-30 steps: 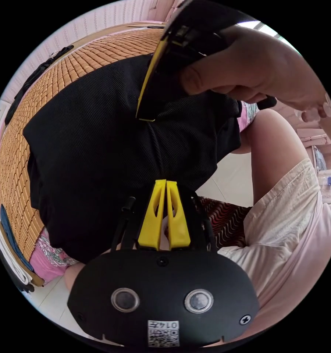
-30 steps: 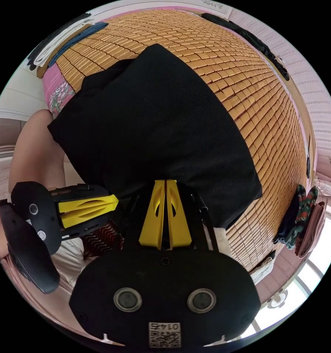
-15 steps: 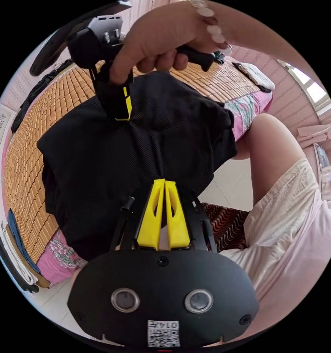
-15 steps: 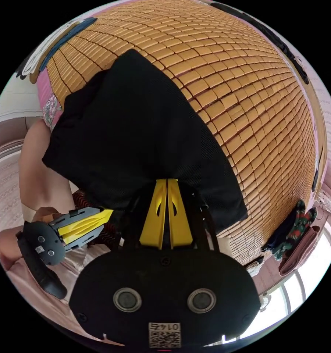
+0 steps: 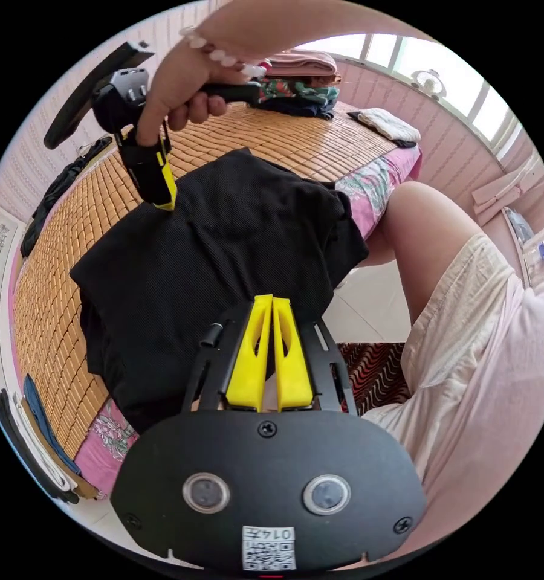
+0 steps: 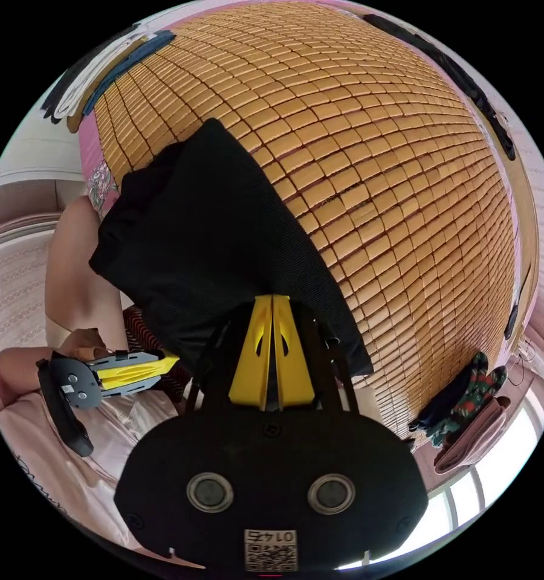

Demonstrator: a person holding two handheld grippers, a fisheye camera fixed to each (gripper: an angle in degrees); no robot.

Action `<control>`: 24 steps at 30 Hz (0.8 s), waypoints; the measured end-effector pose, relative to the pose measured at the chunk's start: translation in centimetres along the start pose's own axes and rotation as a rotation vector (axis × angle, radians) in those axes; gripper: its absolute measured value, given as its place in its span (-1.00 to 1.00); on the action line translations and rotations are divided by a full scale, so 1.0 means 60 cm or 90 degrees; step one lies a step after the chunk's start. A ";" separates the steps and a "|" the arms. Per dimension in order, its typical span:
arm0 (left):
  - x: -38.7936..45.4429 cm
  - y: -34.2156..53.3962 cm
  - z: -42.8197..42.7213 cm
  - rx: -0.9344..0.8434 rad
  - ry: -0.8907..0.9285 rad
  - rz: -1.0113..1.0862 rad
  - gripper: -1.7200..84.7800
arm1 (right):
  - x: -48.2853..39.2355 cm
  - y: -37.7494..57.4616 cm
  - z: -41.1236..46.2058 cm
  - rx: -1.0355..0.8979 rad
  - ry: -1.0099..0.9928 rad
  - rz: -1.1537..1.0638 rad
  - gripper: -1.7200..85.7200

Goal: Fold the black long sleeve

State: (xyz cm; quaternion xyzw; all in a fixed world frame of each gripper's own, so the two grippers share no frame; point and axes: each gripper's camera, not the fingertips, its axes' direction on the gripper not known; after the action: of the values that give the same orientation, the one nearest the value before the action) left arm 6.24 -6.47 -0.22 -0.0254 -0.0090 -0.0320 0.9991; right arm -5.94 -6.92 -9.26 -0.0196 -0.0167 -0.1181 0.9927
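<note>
Left gripper view: your left gripper (image 5: 272,300) has jaws pressed together at the near edge of the black long sleeve (image 5: 223,254); can't tell if cloth is pinched. Shirt lies in a compact bundle on the bamboo mat (image 5: 60,241), by the bed edge.
Right gripper view: right gripper (image 6: 273,299) has jaws together on the shirt's near edge, grip unclear.
Progress: looks mostly folded, prob final tidy left.
Hidden: sleeves tucked out of sight; layers underneath unreadable.
</note>
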 end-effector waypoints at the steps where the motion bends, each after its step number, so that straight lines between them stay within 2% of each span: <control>1: 0.004 -0.001 0.007 -0.012 -0.007 0.008 -0.98 | 0.006 -0.006 0.002 0.002 -0.008 0.009 -0.98; 6: 0.012 -0.005 0.049 -0.064 0.016 0.021 -0.98 | 0.020 -0.048 0.085 -0.044 0.028 0.038 -0.98; 13: 0.019 0.003 0.049 -0.030 0.027 0.022 -0.98 | 0.064 -0.074 0.149 -0.097 -0.014 0.073 -0.98; 17: 0.027 0.005 0.044 -0.031 0.023 0.016 -0.98 | 0.072 -0.043 0.192 -0.036 0.009 0.037 -0.98; 20: 0.035 0.018 0.012 -0.003 0.033 0.023 -0.98 | 0.101 0.022 0.205 0.077 -0.032 -0.031 -0.98; 24: 0.054 0.041 -0.045 0.088 0.055 0.041 -0.97 | 0.179 0.204 0.217 0.270 -0.154 0.079 -0.97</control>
State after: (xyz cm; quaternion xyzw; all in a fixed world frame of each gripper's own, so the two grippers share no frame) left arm 9.69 -4.35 -2.99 0.0447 0.0327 0.0000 0.9985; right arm 6.99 3.04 3.74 0.1743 -0.1588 -0.0475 0.9706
